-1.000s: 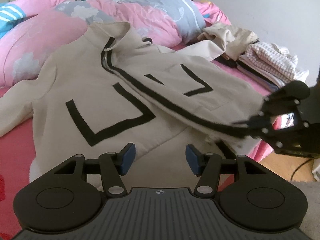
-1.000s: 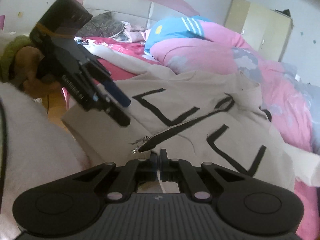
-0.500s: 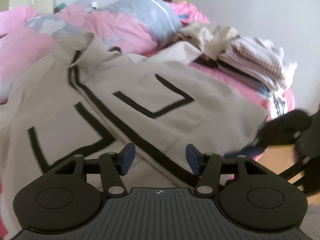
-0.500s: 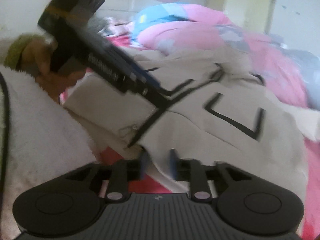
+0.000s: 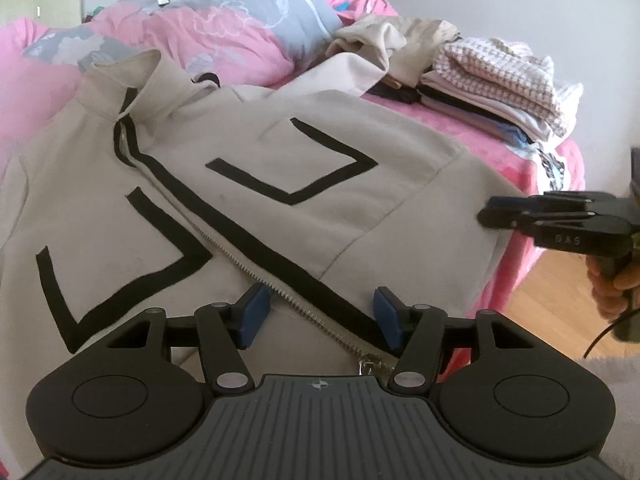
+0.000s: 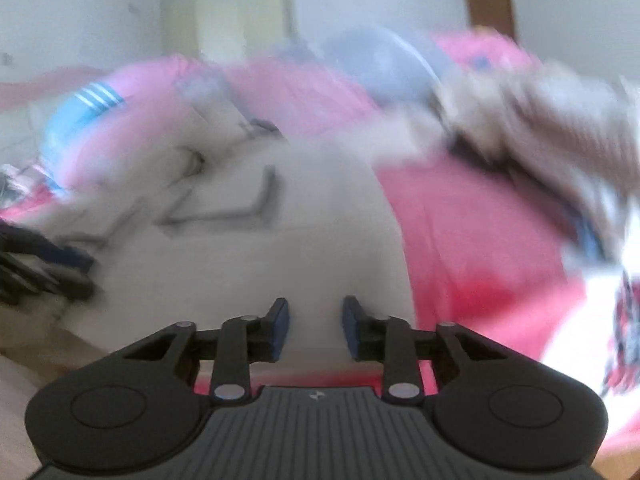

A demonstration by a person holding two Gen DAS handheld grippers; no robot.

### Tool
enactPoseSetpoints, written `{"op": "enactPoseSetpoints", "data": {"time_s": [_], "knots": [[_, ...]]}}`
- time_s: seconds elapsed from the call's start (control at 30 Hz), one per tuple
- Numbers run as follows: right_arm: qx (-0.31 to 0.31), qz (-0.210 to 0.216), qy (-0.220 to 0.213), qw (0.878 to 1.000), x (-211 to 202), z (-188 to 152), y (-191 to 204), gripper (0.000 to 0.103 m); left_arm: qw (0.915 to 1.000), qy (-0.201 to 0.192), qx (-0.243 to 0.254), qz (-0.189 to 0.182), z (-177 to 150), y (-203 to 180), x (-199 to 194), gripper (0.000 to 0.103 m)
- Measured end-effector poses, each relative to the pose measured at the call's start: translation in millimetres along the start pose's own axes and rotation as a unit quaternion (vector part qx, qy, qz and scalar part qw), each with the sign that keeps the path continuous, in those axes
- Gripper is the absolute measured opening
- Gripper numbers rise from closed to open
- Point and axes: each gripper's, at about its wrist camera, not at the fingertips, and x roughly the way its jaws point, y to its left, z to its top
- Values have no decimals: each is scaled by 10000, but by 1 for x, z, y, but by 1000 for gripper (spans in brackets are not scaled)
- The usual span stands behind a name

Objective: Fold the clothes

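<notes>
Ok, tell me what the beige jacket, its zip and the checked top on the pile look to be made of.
Beige jacket: matte woven cloth, probably cotton blend; it lies soft and creases.
Zip: looks like metal; small silvery teeth glint.
Checked top: thin woven fabric with a fine printed or woven check; fibre unclear.

Jacket (image 5: 280, 200) spread flat on bed (image 5: 552, 168), collar toward far end, zipper (image 5: 288, 300) running diagonally down toward camera. Behind collar, bunched duvet (image 5: 240, 28). To far right on bed, stack of folded clothes (image 5: 492, 80) near edge. Left gripper (image 5: 316, 316) just above jacket's lower hem, straddling zipper. Right gripper (image 5: 486, 216) at jacket's right edge, beside bed.
</notes>
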Motion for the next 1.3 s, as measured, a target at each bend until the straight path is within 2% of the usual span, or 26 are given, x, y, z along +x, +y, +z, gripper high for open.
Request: {"op": "enactPoseSetpoints", "data": {"time_s": [0.03,0.13,0.23,0.37,0.47,0.5,0.53,0.6,0.63,0.7,0.83,0.9,1.0,1.1,1.17,1.3], "knots": [[116,10,-30,9999,-2,-1,-2,27,10000,10,8,-46,0,2,0,59],[147,-316,110,9993,-10,13,2,23,9998,35,-56,-205,1,8,0,59],[94,-316,-358,9988,-20,34,14,24,9995,35,-103,-295,1,12,0,59],[20,-65,-835,9965,4,58,30,24,9992,-3,-117,-395,0,15,0,62],[-163,-156,-411,9989,41,52,29,23,9987,-38,-120,-500,-1,18,0,63],[-160,-397,-129,9990,53,46,21,18,9984,-50,-141,-547,-1,20,0,63],[-54,-473,-26,9989,61,39,9,6,9981,-62,-151,-588,-2,21,-1,63],[383,-446,26,9983,55,45,-6,0,9976,-89,-158,-662,-3,24,-1,64],[593,-437,51,9973,53,48,-13,0,9974,-101,-162,-689,-3,25,0,65],[523,-574,33,9970,46,57,-13,1,9970,-123,-174,-739,-4,26,0,67],[41,-406,-103,9991,51,84,3,1,9968,-151,-189,-756,-5,25,0,69],[-282,-424,-38,9987,64,89,10,1,9968,-157,-195,-763,-5,26,-1,69],[-474,-1185,693,9894,96,71,-5,0,9964,-172,-241,-800,-6,28,-1,69],[86,-963,655,9932,84,72,-19,0,9965,-169,-214,-793,-6,29,-1,69],[-155,-1028,355,9939,72,84,-6,0,9967,-169,-167,-772,-5,28,-1,69],[-226,-549,112,9982,74,108,13,0,9963,-180,-226,-804,-5,30,-2,69]]}}
